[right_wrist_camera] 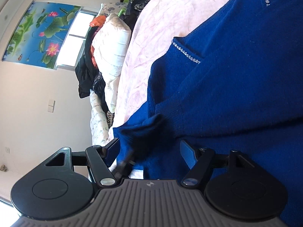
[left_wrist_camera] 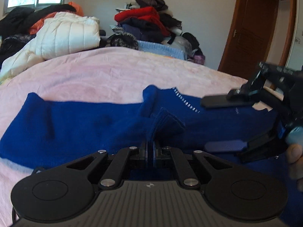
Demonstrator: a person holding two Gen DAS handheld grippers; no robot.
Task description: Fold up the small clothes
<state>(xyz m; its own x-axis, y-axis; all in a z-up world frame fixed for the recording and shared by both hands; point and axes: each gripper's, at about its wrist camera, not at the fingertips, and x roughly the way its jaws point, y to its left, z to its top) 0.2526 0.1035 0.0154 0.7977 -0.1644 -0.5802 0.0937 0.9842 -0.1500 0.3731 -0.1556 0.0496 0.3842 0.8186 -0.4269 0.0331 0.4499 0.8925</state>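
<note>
One royal-blue knitted sweater with a rhinestone-trimmed neckline [left_wrist_camera: 106,121] lies spread across the pink bedspread [left_wrist_camera: 106,71], a sleeve drawn in over its body; most folding looks undone. Left gripper [left_wrist_camera: 150,147] is pinched tight on a ridge of blue knit. Right gripper [right_wrist_camera: 149,151] stands wide, fabric between its fingers [right_wrist_camera: 186,152] unpressed.

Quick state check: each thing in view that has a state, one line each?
left gripper: shut on a raised fold of the blue sweater
right gripper: open, sweater fabric between its fingers, not clamped
blue sweater: spread across the bed, partly folded, one cuff lying over the middle
pink bedspread: spread out, wrinkled
door: closed
window blind: partly drawn, glass showing beside it
</note>
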